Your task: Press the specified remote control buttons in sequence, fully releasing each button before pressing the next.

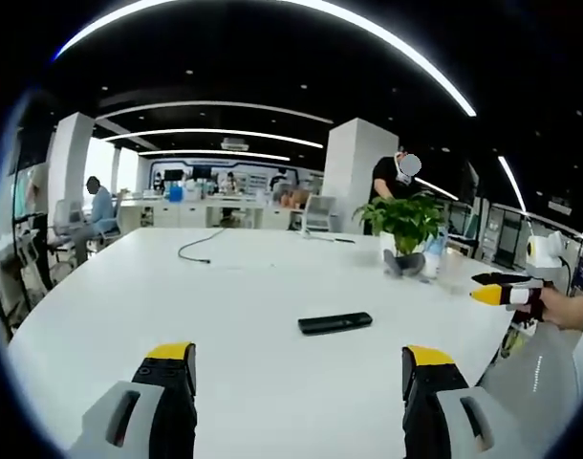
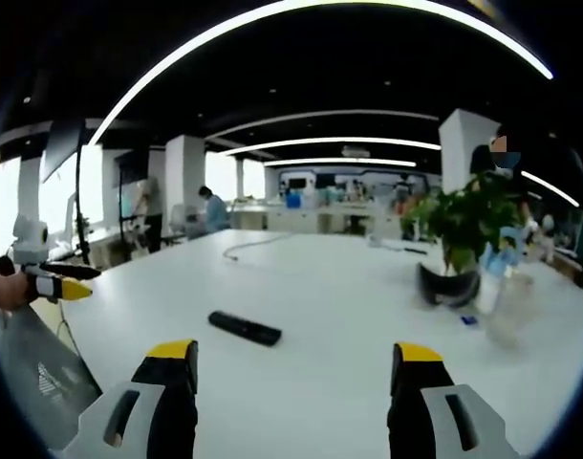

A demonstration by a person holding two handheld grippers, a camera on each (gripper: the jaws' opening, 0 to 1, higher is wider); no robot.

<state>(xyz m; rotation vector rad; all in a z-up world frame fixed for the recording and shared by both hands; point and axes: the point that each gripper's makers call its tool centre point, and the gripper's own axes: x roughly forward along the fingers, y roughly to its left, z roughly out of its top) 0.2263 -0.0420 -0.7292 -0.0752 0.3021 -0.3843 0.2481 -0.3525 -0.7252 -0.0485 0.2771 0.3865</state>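
A slim black remote control (image 1: pixel 334 323) lies flat on the white table (image 1: pixel 225 287), a little beyond my left gripper (image 1: pixel 299 368), which is open with nothing between its yellow-tipped jaws. In the right gripper view the remote (image 2: pixel 244 328) lies ahead and left of my right gripper (image 2: pixel 293 368), also open and holding nothing. Neither gripper touches the remote. The right gripper (image 1: pixel 507 290) enters the left gripper view at the right edge, held by a hand (image 1: pixel 564 308). The left gripper (image 2: pixel 57 280) shows at the left edge of the right gripper view.
A potted green plant (image 1: pixel 406 225) stands on the table beyond the remote, with a clear bottle (image 2: pixel 497 287) beside it. A dark cable (image 1: pixel 201 244) trails across the far side. One person sits at the far left (image 1: pixel 98 206); another stands behind the plant (image 1: pixel 392 182).
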